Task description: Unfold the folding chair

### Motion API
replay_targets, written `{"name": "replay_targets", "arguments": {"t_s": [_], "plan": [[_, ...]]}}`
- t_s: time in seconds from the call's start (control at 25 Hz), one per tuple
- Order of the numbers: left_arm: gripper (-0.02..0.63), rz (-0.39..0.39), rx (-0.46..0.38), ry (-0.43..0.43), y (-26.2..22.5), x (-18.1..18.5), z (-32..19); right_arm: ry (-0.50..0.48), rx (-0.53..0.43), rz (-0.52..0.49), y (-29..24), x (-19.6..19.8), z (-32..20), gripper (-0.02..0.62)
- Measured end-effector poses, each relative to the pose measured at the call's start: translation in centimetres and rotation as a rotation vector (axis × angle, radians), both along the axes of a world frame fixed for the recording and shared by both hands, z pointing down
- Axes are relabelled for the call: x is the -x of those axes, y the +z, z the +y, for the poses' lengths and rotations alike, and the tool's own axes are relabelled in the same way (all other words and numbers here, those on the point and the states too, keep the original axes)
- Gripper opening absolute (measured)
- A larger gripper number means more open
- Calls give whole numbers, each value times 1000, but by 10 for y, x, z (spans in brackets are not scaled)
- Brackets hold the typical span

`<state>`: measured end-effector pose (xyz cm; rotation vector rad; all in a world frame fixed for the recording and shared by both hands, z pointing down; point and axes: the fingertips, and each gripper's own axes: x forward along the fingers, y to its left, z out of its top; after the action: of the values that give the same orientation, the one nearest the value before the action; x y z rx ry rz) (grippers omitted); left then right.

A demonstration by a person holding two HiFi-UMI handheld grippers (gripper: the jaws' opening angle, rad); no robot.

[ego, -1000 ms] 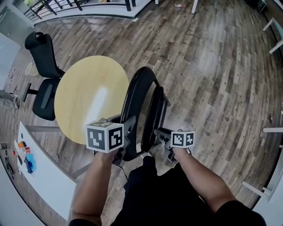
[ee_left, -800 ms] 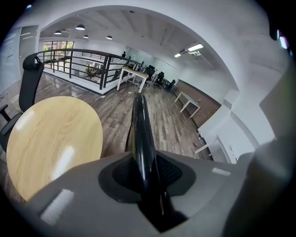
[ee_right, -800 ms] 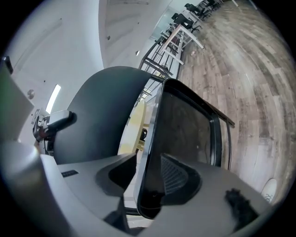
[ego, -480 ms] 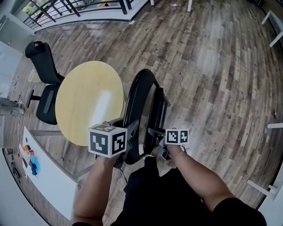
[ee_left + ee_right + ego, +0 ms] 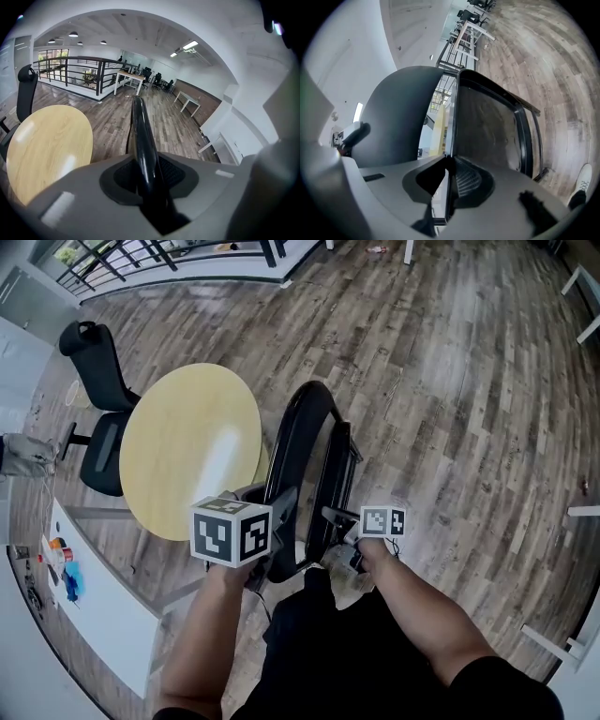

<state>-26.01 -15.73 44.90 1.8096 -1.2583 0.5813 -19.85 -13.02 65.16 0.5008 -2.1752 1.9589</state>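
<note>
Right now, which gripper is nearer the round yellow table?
Left. The left gripper grips the folding chair by its frame beside the table; the right gripper, jaws closing on the chair's other panel, sits beyond the chair.

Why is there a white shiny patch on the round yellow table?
Head view: the patch on the table is glare, probably ceiling lights reflecting. Left gripper view: fainter glare there, and the black chair frame gleams. Both views curve straight lines near edges.

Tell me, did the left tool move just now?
Yes, slightly. The left tool, gripping the folding chair's black frame, has slid a little rightward in the head view, away from the round yellow table.
</note>
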Motion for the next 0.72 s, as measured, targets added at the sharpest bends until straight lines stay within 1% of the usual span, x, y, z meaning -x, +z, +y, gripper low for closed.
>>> {"name": "replay_targets", "arguments": {"t_s": [0.16, 0.32, 0.56, 0.72], "plan": [[97, 24, 5, -28, 1, 1, 0, 7, 14, -24, -1, -13, -1, 58], [92, 35, 8, -23, 0, 4, 0, 12, 22, -43, -4, -31, -1, 58], [100, 65, -5, -2, 2, -10, 0, 3, 26, -71, 0, -63, 1, 58], [92, 69, -3, -29, 4, -6, 1, 1, 39, -90, 3, -89, 2, 60]]}}
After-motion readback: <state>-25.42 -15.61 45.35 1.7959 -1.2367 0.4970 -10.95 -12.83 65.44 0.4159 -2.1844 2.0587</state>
